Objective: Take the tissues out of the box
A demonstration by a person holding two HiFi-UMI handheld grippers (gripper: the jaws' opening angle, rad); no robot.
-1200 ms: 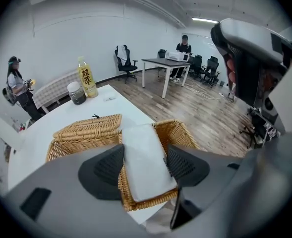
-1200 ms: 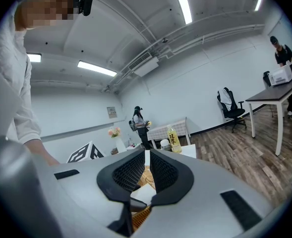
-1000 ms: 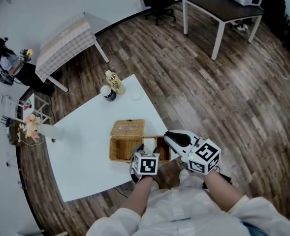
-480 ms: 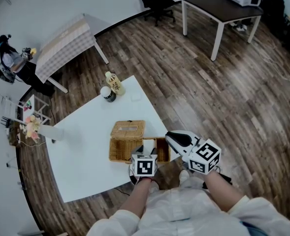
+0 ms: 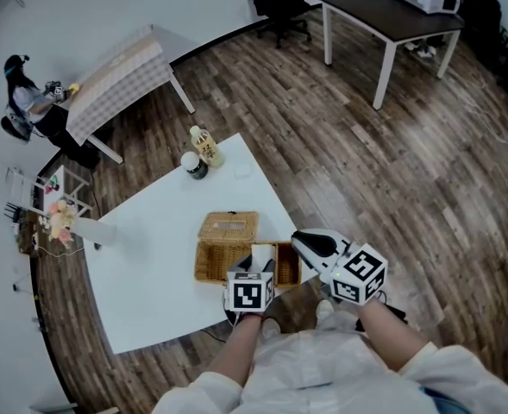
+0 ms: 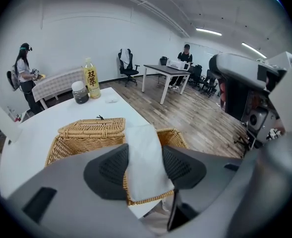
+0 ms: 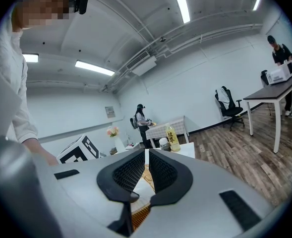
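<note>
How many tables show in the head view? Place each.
3: the white table holding the wicker box, the checked-cloth table at upper left, the dark-topped table at upper right. The cluttered stand at far left might be another.

1. The box [image 5: 223,229] is tan wicker, the same weave on its lid and walls.
2. The tissue [image 6: 145,162] is plain white, greyish in shade.
3. The table [image 5: 150,266] is white, and the floor [image 5: 366,171] is dark brown wood planks.
4. The left gripper [image 6: 145,155] and right gripper [image 7: 146,162] have pale grey shells and black, finely dotted pads [image 6: 108,171]. Each marker cube [image 5: 247,292] is white with black squares.
5. The bottle [image 5: 206,147] is yellow with a pale label, and the jar [image 5: 193,164] is dark with a white lid.
6. The tablecloth [image 5: 116,80] is a pale beige check.
</note>
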